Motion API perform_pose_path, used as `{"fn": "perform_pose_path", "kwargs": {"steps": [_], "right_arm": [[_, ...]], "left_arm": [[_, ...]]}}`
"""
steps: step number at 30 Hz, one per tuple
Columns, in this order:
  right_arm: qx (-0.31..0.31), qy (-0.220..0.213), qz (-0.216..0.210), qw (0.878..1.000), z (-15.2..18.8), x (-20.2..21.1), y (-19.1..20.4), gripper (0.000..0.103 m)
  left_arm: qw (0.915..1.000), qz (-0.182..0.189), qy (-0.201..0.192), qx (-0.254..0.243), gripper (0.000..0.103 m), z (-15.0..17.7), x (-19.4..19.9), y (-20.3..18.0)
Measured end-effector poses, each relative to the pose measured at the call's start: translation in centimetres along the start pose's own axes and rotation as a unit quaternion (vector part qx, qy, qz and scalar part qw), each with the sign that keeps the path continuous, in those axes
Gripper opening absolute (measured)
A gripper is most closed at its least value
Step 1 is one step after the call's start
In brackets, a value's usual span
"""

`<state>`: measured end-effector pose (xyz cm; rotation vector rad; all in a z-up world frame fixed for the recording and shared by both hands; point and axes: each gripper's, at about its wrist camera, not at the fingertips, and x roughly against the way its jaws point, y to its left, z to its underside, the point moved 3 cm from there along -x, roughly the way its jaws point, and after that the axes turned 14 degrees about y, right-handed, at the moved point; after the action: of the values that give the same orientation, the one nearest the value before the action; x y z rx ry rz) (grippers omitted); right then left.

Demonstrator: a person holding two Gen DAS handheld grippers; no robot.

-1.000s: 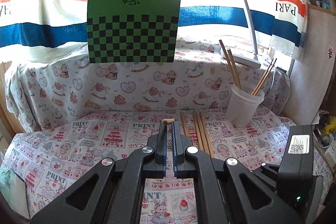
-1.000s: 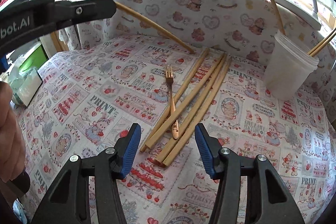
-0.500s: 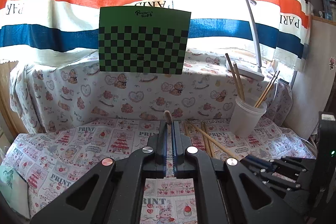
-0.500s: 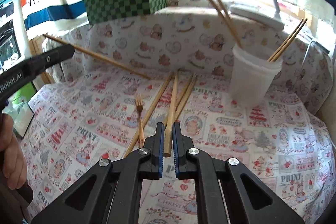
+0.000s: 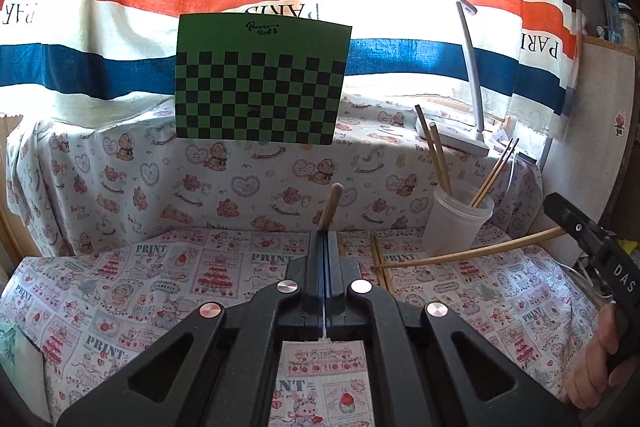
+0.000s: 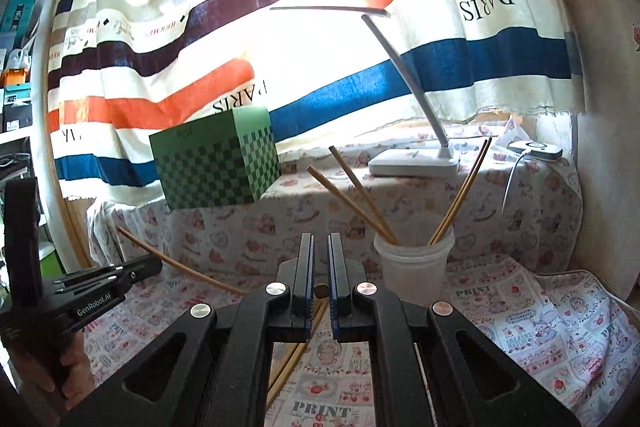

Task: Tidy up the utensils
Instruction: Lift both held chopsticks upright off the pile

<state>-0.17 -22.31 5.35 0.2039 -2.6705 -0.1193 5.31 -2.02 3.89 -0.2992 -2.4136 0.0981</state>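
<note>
My left gripper (image 5: 323, 239) is shut on a wooden chopstick (image 5: 330, 205) whose end sticks up past the fingertips. In the right wrist view that gripper (image 6: 154, 265) holds the chopstick (image 6: 180, 263) slanting over the cloth. My right gripper (image 6: 320, 247) is shut on another chopstick (image 6: 298, 351) that hangs down between the jaws; in the left wrist view it (image 5: 554, 205) holds that chopstick (image 5: 468, 255) raised at the right. A translucent cup (image 6: 412, 267) with several chopsticks stands right of it, also in the left wrist view (image 5: 456, 223). More chopsticks (image 5: 378, 259) lie on the cloth.
A patterned cloth (image 5: 160, 287) covers the table and the raised ledge behind it. A green checkered box (image 5: 260, 83) and a white desk lamp (image 6: 416, 159) stand on the ledge. A striped curtain hangs behind.
My right gripper closed on a chopstick from the pile and lifted it off the cloth, tilting upward. My left gripper rose a little, still holding its chopstick.
</note>
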Motion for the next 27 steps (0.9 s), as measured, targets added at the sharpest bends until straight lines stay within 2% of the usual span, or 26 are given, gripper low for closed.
{"fn": "perform_pose_path", "kwargs": {"steps": [8,13,18,22,27], "right_arm": [[0.003,0.005,0.002,1.000,-0.1,0.0,0.0,0.007],[0.003,0.008,-0.002,1.000,0.0,0.0,0.0,0.007],[0.004,0.009,-0.001,1.000,0.0,0.0,0.1,0.007],[0.005,0.011,-0.002,1.000,0.1,-0.1,0.0,0.007],[0.004,0.011,0.000,1.000,0.2,-0.1,0.1,0.007]], "left_arm": [[1.0000,-0.006,0.004,0.006,0.000,0.0,-1.1,0.7],[0.9996,-0.028,-0.007,-0.001,0.000,-0.1,-1.3,1.0],[0.9998,-0.004,-0.005,0.016,0.000,-0.2,-1.5,1.8],[0.9997,0.000,-0.011,0.023,0.007,-0.3,-1.3,2.1],[0.9996,0.005,-0.013,0.024,0.007,-0.4,-1.1,2.2]]}}
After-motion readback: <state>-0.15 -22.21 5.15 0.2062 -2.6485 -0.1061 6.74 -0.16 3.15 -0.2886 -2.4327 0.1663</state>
